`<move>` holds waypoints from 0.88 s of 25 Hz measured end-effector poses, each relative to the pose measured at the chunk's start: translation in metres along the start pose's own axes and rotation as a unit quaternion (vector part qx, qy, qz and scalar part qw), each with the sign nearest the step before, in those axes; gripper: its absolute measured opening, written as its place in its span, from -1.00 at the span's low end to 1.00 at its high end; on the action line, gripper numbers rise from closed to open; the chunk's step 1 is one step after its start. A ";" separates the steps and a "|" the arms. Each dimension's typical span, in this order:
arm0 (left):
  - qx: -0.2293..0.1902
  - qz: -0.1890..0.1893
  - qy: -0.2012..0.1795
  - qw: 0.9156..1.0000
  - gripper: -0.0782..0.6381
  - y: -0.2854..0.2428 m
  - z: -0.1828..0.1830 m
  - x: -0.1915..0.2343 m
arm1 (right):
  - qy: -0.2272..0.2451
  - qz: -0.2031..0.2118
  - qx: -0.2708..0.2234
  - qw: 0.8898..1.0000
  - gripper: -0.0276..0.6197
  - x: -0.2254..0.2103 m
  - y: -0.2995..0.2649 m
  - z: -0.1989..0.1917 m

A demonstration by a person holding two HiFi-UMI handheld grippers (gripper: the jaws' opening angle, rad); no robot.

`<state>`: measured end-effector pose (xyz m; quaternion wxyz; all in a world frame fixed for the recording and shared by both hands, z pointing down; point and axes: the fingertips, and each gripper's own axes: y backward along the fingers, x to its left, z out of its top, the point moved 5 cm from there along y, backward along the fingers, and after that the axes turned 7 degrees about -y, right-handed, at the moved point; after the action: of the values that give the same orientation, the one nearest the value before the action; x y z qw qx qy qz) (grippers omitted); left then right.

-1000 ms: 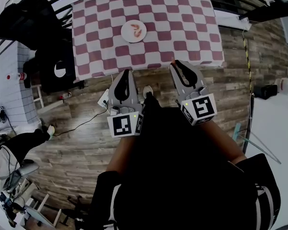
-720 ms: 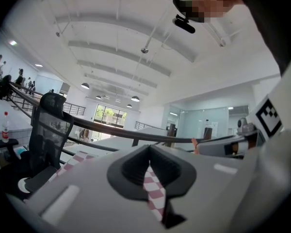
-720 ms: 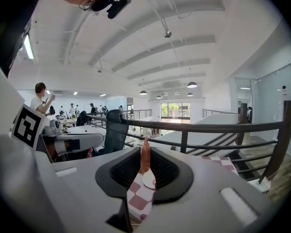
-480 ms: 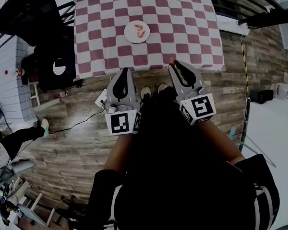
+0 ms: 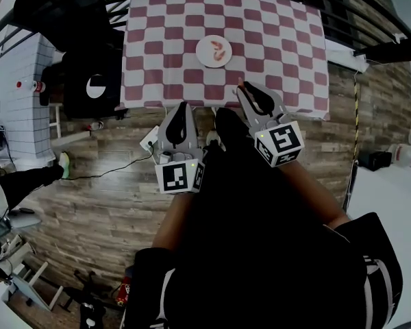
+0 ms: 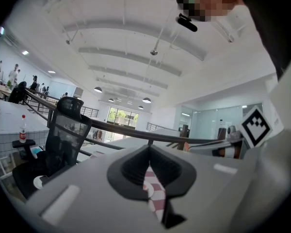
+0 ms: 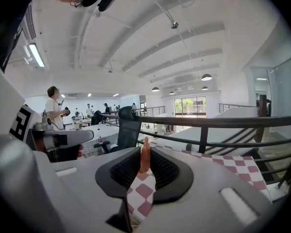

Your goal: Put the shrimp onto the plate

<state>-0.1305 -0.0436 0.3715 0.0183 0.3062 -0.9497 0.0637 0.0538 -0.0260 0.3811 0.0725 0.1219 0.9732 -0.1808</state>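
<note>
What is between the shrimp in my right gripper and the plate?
Nothing visible stands in the way. The right gripper is shut on the shrimp above the near side of the table, and only bare checkered tablecloth lies between it and the plate.

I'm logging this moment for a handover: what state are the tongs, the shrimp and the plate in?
Left tongs: shut, nothing between them.
Right tongs: shut on the held shrimp.
Held shrimp: pinched upright between the jaws, not yet on the plate.
Plate: flat on the checked tablecloth.
Plated shrimp: lying on the plate.
</note>
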 end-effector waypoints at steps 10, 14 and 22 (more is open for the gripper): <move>0.012 0.002 -0.012 1.000 -0.76 -0.069 -0.011 0.006 | 0.011 0.031 0.056 0.998 -0.73 -0.044 -0.084 -0.001; 0.027 0.009 -0.011 1.000 -0.76 -0.101 -0.022 0.014 | 0.018 0.049 0.076 0.996 -0.73 -0.060 -0.122 -0.006; 0.061 0.023 -0.019 0.998 -0.76 -0.149 -0.031 0.022 | 0.030 0.077 0.134 0.987 -0.73 -0.089 -0.181 -0.027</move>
<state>-0.0617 -0.1724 0.4204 -0.0202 0.2860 -0.9509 0.1162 0.0887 -0.1981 0.4833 0.0398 0.2107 0.9296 -0.2998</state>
